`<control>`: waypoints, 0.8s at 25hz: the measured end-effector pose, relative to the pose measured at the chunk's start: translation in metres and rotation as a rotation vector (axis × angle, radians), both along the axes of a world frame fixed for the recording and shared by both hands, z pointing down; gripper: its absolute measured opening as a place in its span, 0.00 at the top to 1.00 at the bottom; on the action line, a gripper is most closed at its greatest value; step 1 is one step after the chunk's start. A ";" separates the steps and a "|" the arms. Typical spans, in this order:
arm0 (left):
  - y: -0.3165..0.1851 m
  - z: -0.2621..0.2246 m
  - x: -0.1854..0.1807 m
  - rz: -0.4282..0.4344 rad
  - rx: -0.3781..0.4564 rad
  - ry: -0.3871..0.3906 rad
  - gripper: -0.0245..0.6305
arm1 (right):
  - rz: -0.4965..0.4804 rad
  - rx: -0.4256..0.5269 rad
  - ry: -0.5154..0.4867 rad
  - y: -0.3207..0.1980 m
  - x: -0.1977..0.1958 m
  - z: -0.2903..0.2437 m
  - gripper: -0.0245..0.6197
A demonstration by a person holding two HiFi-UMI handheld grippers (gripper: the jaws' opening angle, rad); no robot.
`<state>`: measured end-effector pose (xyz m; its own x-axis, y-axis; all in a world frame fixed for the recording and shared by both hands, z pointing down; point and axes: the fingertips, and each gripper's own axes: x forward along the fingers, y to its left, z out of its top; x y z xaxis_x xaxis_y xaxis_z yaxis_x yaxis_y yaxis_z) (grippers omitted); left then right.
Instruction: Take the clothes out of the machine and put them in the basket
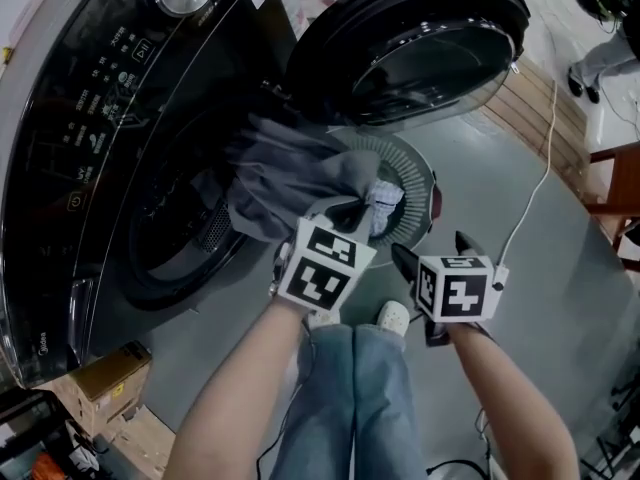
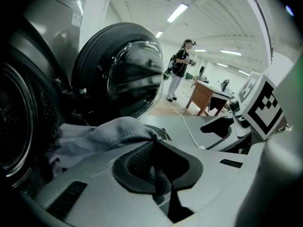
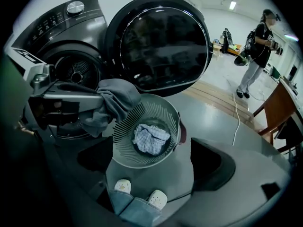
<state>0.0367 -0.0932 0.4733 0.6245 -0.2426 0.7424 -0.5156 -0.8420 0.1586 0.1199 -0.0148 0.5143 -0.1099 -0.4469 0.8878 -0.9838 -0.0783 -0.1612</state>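
A grey garment (image 1: 285, 178) hangs out of the drum opening (image 1: 175, 218) of the black washing machine, over the rim of the round grey basket (image 1: 418, 168). My left gripper (image 1: 345, 216) is shut on a fold of that garment (image 2: 109, 132), and the cloth is pinched between its pads (image 2: 137, 157). In the right gripper view the garment (image 3: 113, 102) drapes onto the basket (image 3: 124, 126), where a checked cloth (image 3: 150, 138) lies at the bottom. My right gripper (image 1: 432, 250) hovers open and empty to the right of the basket, above the floor.
The machine's round door (image 1: 410, 38) stands open behind the basket. A white cable (image 1: 530, 198) runs across the grey floor. The person's shoes (image 3: 142, 193) stand just in front of the basket. A cardboard box (image 1: 105, 373) sits low at the left. Another person (image 3: 258, 51) stands far off.
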 end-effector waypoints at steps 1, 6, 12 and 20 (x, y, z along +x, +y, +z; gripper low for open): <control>0.000 0.001 -0.001 -0.001 -0.006 0.007 0.92 | 0.004 0.000 0.000 -0.001 0.000 0.001 0.17; -0.002 0.027 -0.018 -0.034 0.028 -0.118 0.83 | 0.010 -0.003 -0.008 -0.002 -0.004 0.003 0.17; -0.006 0.047 -0.037 -0.107 -0.052 -0.170 0.35 | -0.002 -0.008 -0.010 -0.002 -0.008 0.006 0.17; -0.030 0.062 -0.093 -0.131 0.011 -0.288 0.29 | -0.013 -0.021 -0.020 -0.002 -0.022 0.018 0.17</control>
<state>-0.0563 -0.1228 0.5354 0.3521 -0.3162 0.8809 -0.6419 -0.7666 -0.0186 0.0980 -0.0172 0.5320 -0.1330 -0.4267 0.8945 -0.9814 -0.0693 -0.1790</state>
